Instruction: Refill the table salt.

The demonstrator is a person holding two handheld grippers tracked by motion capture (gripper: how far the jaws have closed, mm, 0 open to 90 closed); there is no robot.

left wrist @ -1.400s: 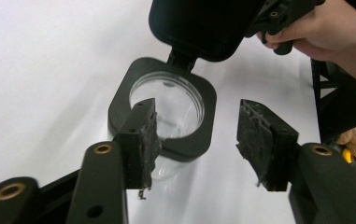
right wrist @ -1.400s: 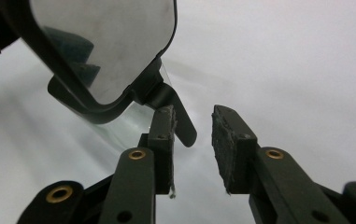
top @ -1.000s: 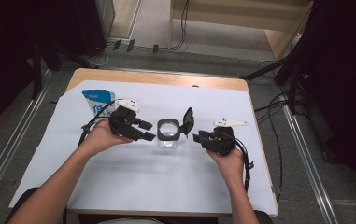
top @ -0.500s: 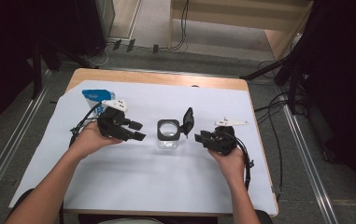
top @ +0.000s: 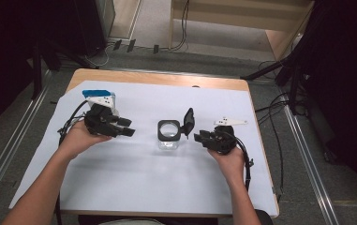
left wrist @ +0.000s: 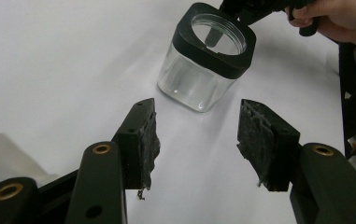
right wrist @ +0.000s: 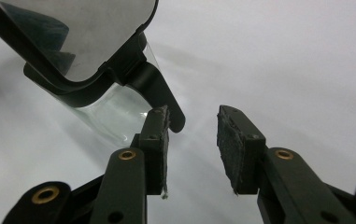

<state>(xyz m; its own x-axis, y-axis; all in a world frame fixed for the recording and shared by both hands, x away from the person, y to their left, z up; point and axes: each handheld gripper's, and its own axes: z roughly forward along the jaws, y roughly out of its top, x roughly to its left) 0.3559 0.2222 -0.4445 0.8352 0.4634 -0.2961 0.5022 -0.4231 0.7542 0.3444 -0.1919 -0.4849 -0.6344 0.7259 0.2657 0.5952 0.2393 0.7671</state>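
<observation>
Both forearms reach forward; left gripper (top: 122, 127) and right gripper (top: 199, 137) point inward, fingers parted, holding nothing.

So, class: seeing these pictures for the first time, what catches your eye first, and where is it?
A clear square jar with a black rim stands mid-table on the white sheet, its hinged lid flipped up on the right. A hand-held gripper flanks it on each side: the left gripper apart from it, the right gripper close beside the lid, both open.
</observation>
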